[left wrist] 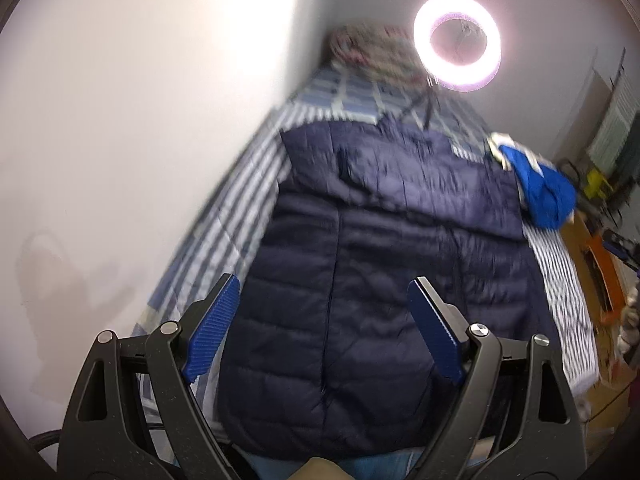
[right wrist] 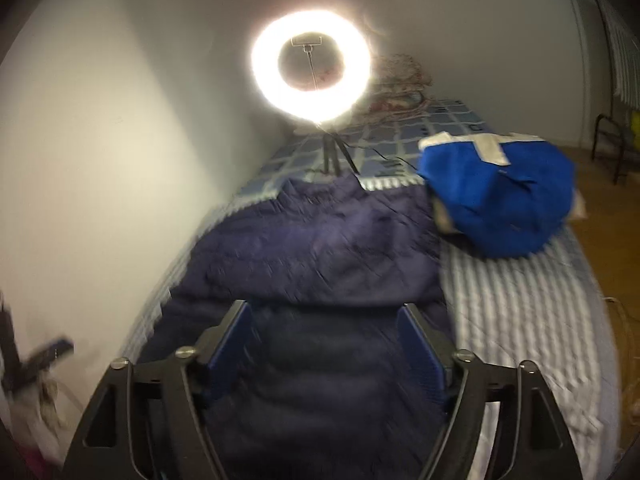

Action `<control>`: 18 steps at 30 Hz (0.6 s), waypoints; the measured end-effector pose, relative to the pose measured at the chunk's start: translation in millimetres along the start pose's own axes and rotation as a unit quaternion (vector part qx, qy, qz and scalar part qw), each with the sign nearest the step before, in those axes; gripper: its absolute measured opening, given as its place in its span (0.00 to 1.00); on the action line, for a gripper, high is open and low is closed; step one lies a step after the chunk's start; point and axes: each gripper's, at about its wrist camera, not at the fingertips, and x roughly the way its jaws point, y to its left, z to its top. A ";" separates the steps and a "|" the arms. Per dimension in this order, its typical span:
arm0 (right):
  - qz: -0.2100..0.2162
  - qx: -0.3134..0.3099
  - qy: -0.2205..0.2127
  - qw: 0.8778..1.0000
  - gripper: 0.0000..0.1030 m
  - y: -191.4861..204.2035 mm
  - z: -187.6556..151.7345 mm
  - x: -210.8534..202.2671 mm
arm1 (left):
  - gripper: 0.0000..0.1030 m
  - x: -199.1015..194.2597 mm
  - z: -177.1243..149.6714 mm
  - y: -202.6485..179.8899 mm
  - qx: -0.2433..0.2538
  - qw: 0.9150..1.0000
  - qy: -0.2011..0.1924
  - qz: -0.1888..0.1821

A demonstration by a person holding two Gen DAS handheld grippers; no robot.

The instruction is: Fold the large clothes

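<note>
A large navy quilted puffer jacket lies flat on a bed with a blue and white striped cover. It also shows in the right wrist view. My left gripper is open and empty, held above the jacket's near part. My right gripper is open and empty, above the jacket's near part, to the right side. Both views are blurred.
A lit ring light on a small tripod stands on the bed beyond the jacket. A bright blue bundle of cloth lies on the bed at the right. A white wall runs along the left. Wood floor lies to the right.
</note>
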 end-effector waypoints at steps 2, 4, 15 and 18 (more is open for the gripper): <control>-0.018 -0.010 0.022 1.000 0.76 -3.6 -21.6 -15.4 | 0.86 13.0 -6.9 11.8 0.003 0.999 0.032 -0.013; -0.029 -0.008 0.049 0.998 0.76 -11.8 -47.0 -24.9 | 0.86 31.3 -17.2 29.6 -0.009 0.997 0.070 -0.013; -0.013 0.051 0.175 0.983 0.65 -58.5 -164.2 0.7 | 0.85 88.6 -69.7 89.8 -0.048 0.982 0.183 0.013; 0.003 0.064 0.188 0.980 0.65 -67.1 -182.8 8.2 | 0.77 91.5 -80.6 103.4 -0.101 0.974 0.201 -0.018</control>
